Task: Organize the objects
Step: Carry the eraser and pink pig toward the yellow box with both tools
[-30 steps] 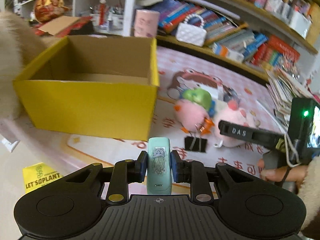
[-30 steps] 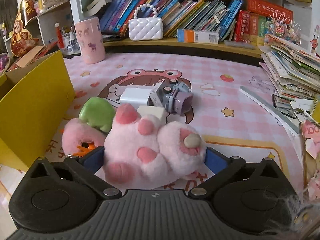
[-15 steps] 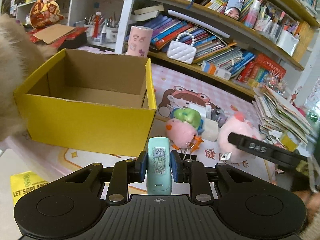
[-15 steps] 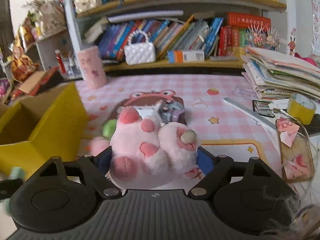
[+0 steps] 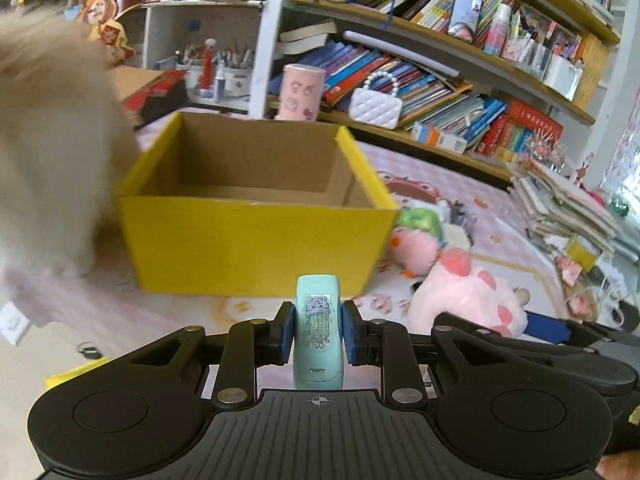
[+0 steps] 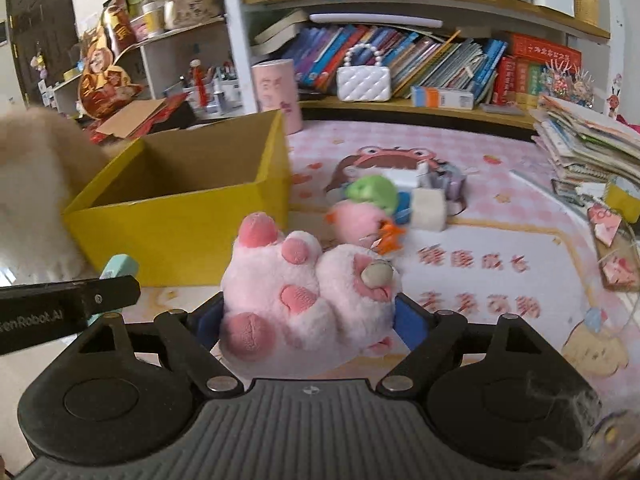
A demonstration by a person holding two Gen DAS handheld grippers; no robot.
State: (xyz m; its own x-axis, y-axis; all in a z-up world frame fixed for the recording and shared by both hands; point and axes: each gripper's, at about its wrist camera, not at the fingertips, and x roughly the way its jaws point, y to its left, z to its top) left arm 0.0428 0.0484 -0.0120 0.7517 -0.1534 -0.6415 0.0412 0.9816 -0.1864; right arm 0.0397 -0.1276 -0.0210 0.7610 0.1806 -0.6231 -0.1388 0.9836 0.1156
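A blurred mass of pale fluffy fabric (image 5: 48, 152) fills the left edge of both views and hides the far left corner of the yellow box (image 5: 256, 240); what it belongs to cannot be told. The box stands open on the bench (image 6: 500, 240), its brown inside bare as far as the near wall lets one see.

The left tongs (image 5: 318, 332) are clamped on a small mint-green device (image 5: 319, 332) held upright, with a line-drawn jellyfish sticker on its face; any writing on it is too small to read. In the right wrist view only its top corner shows behind a black finger bearing the partly cut-off print "enRobot.AI".

The right tongs (image 6: 310, 316) are clamped on a pink plush paw (image 6: 304, 292), near the box's right front corner; their blue pads are mostly buried in the fur. Their jaws have just been closing, with the paw between them.

Farther right on the bench lies a pink plush bird with a green cap (image 6: 368, 208), touching a white block (image 6: 428, 208). A grey gadget behind it is half hidden. The pink mat carries red Chinese characters, blurred. A white quilted purse (image 6: 363, 80) sits on the far shelf.
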